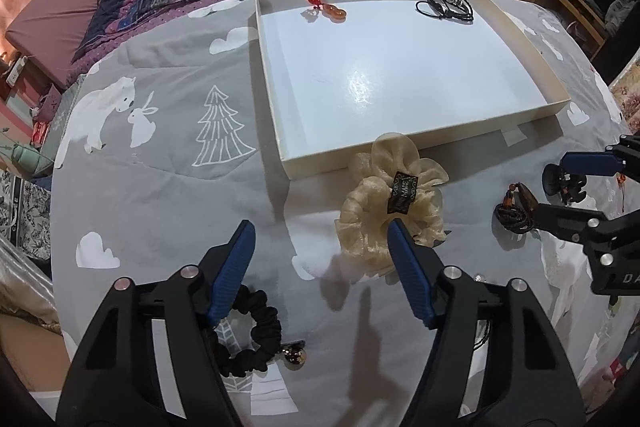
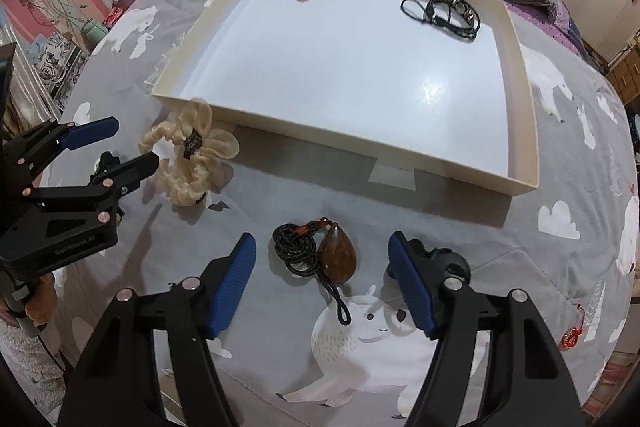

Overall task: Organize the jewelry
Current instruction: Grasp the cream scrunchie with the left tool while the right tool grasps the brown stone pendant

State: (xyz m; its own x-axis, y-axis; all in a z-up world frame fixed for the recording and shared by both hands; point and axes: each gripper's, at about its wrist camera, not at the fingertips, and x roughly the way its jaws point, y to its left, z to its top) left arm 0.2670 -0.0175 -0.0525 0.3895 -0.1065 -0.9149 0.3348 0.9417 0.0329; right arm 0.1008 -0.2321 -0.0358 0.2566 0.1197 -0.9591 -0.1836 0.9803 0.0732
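The right gripper (image 2: 322, 267) is held apart around the pendant (image 2: 338, 257), untouched on the blanket (image 2: 480, 247). The left gripper (image 1: 320, 251) is held apart, empty, beside the scrunchie (image 1: 384, 207). Beyond, a bracelet (image 2: 452, 11) is seen inside the tray (image 2: 392, 151).

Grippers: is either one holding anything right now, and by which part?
Nothing is held. The left gripper is open beside the scrunchie; the right gripper is open around the pendant.
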